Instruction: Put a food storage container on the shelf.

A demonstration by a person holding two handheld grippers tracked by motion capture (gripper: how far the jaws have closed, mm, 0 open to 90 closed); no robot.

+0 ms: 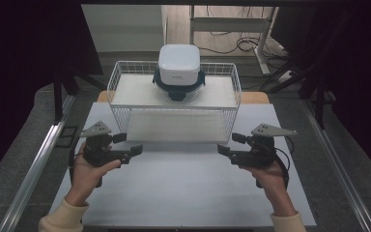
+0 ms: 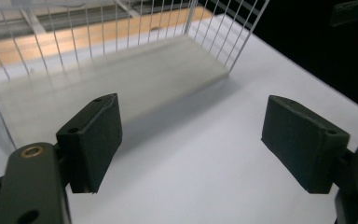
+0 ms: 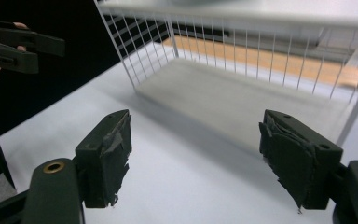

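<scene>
A white wire rack [image 1: 130,92] stands on the white table [image 1: 183,188]. On its top shelf sits a white lidded container [image 1: 178,67] with dark blue clips. My left gripper [image 1: 138,148] is held in front of the rack's left corner, jaws pointing inward. In the left gripper view it [image 2: 193,105] is open with nothing between its pads, facing the rack's lower shelf [image 2: 121,70]. My right gripper [image 1: 221,149] mirrors it at the rack's right corner. In the right gripper view it [image 3: 196,116] is open and empty, with worn pads [image 3: 114,149] and the rack [image 3: 242,88] ahead.
The table's front half lies bare between the two hands. Metal rails [image 1: 38,164] run along both sides of the table on a grey floor. Behind the rack are a desk frame [image 1: 232,24] and cables. The left gripper [image 3: 18,44] appears far off in the right gripper view.
</scene>
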